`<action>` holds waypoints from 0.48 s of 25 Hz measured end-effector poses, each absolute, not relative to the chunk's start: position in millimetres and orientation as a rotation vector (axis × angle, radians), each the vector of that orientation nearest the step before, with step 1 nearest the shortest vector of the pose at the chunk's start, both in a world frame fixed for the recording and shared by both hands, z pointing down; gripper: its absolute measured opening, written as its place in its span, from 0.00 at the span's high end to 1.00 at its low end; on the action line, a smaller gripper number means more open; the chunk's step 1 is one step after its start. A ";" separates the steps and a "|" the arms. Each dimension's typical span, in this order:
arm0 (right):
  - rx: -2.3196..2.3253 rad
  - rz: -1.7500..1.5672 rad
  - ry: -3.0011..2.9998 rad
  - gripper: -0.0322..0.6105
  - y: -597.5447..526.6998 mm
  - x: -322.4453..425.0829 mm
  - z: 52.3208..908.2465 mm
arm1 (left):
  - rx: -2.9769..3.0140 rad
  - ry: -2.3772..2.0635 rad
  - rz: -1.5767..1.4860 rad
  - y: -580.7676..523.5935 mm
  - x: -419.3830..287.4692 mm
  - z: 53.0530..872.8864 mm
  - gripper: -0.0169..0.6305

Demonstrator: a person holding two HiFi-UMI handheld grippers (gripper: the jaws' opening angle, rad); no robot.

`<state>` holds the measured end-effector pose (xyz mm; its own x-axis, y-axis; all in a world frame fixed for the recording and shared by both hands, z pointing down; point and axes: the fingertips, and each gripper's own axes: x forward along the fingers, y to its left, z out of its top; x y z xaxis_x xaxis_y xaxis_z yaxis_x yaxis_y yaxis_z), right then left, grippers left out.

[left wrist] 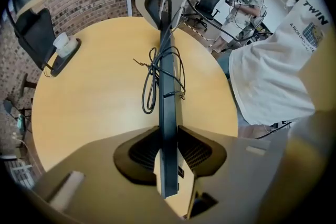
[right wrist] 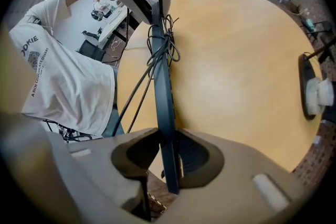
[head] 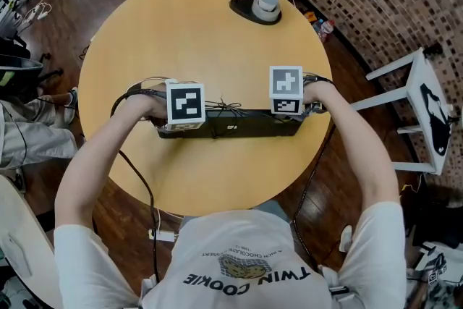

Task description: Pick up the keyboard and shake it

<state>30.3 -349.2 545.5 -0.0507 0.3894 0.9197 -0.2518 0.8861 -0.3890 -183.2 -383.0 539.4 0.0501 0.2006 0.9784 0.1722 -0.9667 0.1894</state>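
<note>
Head view: a person in a white T-shirt (head: 239,257) stands at the near edge of a round wooden table (head: 181,32), both arms stretched forward.
Left gripper (head: 177,125): it is at the left end of the keyboard (head: 239,123). In the left gripper view the two dark pads (left wrist: 144,149) are closed on the thin edge of the keyboard (left wrist: 168,128), one on each face.
Right gripper (head: 293,116): it is at the right end of the keyboard. In the right gripper view its jaws are pressed on the keyboard (right wrist: 163,97) in the same way, with the board passing between them.
Keyboard: black and long, turned on its edge, held between the two grippers over the near half of the table. I cannot tell if its lower edge touches the table.
Cable (head: 224,106): a dark bundle tied at the middle of the keyboard; the loops hang at its side in the left gripper view (left wrist: 155,81).
Marker cubes: one on each gripper, above the keyboard ends.
Far side of table: a black oval base (head: 258,9) with a white round piece on it, well apart from the keyboard.
Beyond the table: a white stool (head: 416,105) on the right, on the dark wood floor, beside a brick surface.
</note>
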 end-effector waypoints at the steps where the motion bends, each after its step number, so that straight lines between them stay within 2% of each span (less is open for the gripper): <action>1: -0.110 0.525 -1.533 0.79 -352.3 32.1 547.4 | 2.271 0.401 2.118 -386.9 -181.4 542.1 0.79; 12: -0.212 0.598 -1.476 0.79 -373.8 35.1 562.5 | 2.232 0.504 2.015 -405.1 -175.1 558.9 0.78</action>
<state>35.1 -373.8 562.5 -0.0178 0.4976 0.8672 -0.2468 0.8384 -0.4861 -175.1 -405.1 558.9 0.0737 0.3024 0.9503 0.1807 -0.9412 0.2855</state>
